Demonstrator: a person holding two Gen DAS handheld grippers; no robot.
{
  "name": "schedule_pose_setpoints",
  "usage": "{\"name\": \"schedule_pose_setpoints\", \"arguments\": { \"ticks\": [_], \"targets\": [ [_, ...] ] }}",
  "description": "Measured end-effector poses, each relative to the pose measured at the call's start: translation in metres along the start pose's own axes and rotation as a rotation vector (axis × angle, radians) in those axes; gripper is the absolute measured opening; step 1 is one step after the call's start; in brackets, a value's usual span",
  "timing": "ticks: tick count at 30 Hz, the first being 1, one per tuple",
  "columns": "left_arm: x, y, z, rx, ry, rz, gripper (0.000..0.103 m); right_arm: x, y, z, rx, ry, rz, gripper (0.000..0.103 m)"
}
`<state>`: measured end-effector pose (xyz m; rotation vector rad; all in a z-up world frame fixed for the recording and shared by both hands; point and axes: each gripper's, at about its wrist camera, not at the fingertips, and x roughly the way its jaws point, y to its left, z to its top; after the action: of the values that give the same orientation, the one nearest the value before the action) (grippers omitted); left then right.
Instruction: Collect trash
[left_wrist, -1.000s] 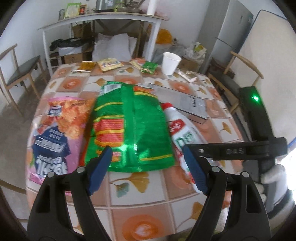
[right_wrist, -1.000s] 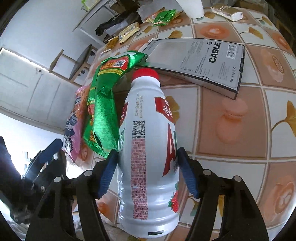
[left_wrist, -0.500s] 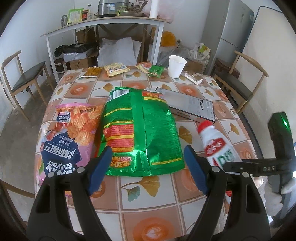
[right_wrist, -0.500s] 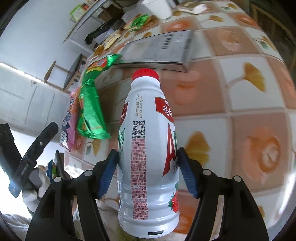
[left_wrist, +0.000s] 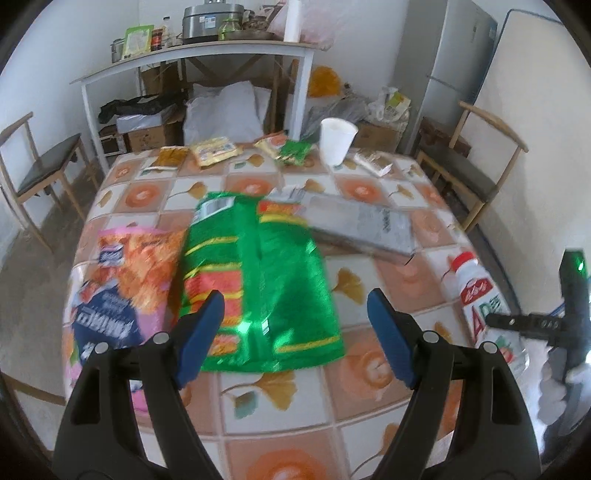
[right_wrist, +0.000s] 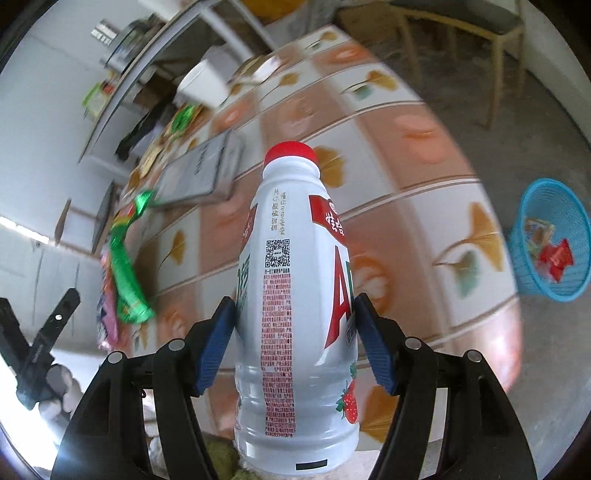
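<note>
Right wrist view shows the right claw (right_wrist: 295, 328) clamped on a white bottle (right_wrist: 295, 295) with a red cap, both blue pads pressed against its sides, the bottle held off the desk (right_wrist: 424, 122). At about 3 o'clock in that view a blue basket (right_wrist: 550, 240) sits on the floor beyond the desk edge, with a few wrappers already in it, so some trash appears to have been collected.

From the left wrist camera, the left claw (left_wrist: 295, 332) is spread wide and holds nothing, hanging over the near end of the desk. Directly ahead at 12 o'clock lies a green snack bag (left_wrist: 258, 280); a pink snack bag (left_wrist: 118, 291) lies touching it at 9 o'clock, and a grey flat box (left_wrist: 362, 225) rests at 1 o'clock, its corner overlapping the green bag. Farther off, near the far edge, sit a white paper cup (left_wrist: 337, 140) and several small wrappers (left_wrist: 218, 151).

Judging by this, the task is at an early-to-middle stage: the bottle has yet to reach the basket, and the bags, box, cup and wrappers all remain.
</note>
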<state>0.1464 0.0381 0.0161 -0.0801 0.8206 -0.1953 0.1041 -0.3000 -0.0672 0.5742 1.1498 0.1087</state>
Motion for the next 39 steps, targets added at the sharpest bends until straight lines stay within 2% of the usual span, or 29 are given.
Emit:
{"name": "schedule_pose_setpoints", "arguments": {
  "ticks": [5, 10, 14, 18, 20, 23, 26, 27, 30, 33, 39],
  "targets": [
    [0.023, -0.024, 0.032, -0.012, 0.015, -0.072, 0.075, -0.003, -0.015, 0.000, 0.048, -0.033, 0.036, 0.064],
    [0.071, -0.073, 0.064, 0.019, 0.042, -0.127, 0.075, -0.005, -0.016, -0.002, 0.038, -0.041, 0.041, 0.064],
    [0.122, -0.108, 0.087, 0.036, 0.063, -0.067, 0.075, -0.005, -0.020, -0.003, 0.043, -0.044, 0.062, 0.064],
    [0.176, -0.134, 0.109, 0.090, 0.073, 0.031, 0.075, -0.007, -0.025, -0.006, 0.049, -0.050, 0.079, 0.064],
    [0.195, -0.138, 0.114, 0.109, 0.096, 0.056, 0.075, -0.008, -0.029, -0.006, 0.055, -0.048, 0.092, 0.064],
    [0.231, -0.143, 0.118, 0.174, 0.140, 0.133, 0.075, -0.009, -0.031, -0.005, 0.061, -0.042, 0.101, 0.064],
    [0.253, -0.143, 0.109, 0.244, 0.183, 0.182, 0.075, -0.009, -0.032, -0.004, 0.059, -0.044, 0.106, 0.064],
    [0.257, -0.142, 0.105, 0.254, 0.205, 0.175, 0.071, -0.009, -0.033, -0.004, 0.063, -0.045, 0.113, 0.064],
    [0.249, -0.137, 0.093, 0.234, 0.201, 0.134, 0.065, -0.009, -0.037, -0.005, 0.072, -0.049, 0.125, 0.064],
    [0.233, -0.140, 0.076, 0.245, 0.228, 0.045, 0.057, -0.009, -0.038, -0.006, 0.076, -0.052, 0.127, 0.064],
    [0.191, -0.149, 0.030, 0.309, 0.214, -0.039, 0.052, -0.015, -0.042, -0.009, 0.084, -0.063, 0.109, 0.064]
  ]
}}
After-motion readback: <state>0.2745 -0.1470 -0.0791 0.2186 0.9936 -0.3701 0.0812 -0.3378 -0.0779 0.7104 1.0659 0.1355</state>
